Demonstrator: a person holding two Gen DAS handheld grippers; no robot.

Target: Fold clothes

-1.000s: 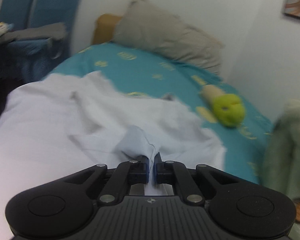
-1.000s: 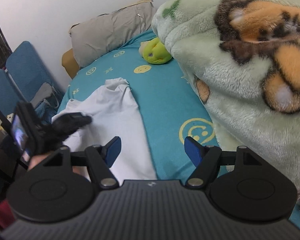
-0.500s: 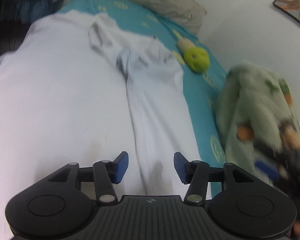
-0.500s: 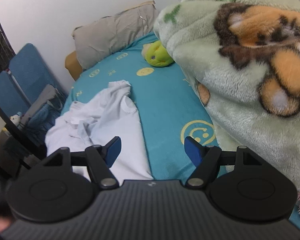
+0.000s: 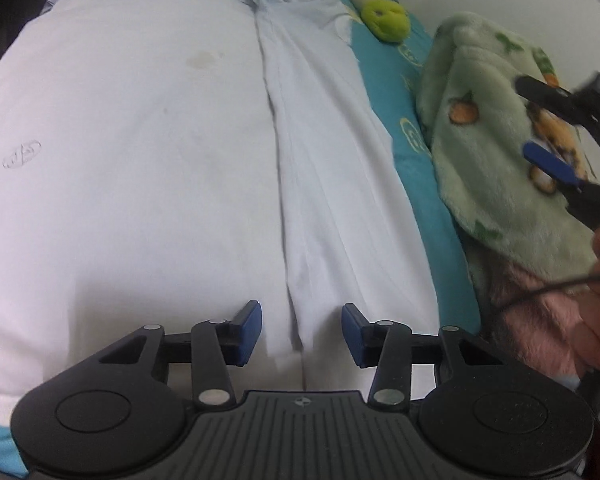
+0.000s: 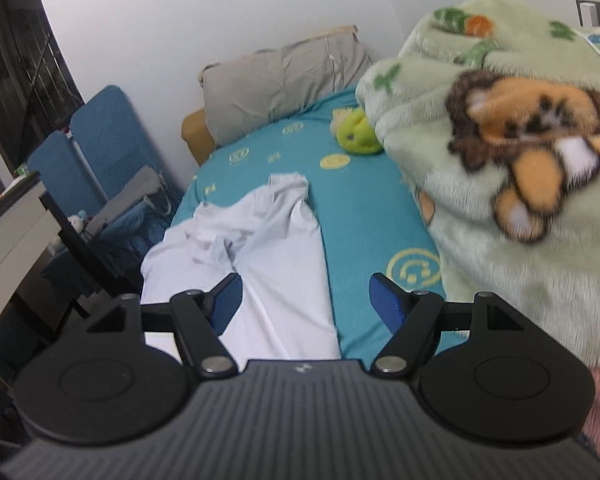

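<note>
Teal bed [image 6: 364, 220] carries the white shirt [image 5: 172, 128], now released: left gripper [image 5: 301, 334], whose fingers [image 5: 249, 332] pinched a fold a second ago, has them apart and closing over the hem, gripping nothing. Right gripper [image 6: 306, 300] stays spread wide, empty, near the green blanket [image 6: 500, 184].

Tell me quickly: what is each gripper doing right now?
Left gripper: jaws apart and closing, above the white shirt, gripping nothing.
Right gripper: open, empty, over the bed.

Soft indoor light, fisheye warp, blur
</note>
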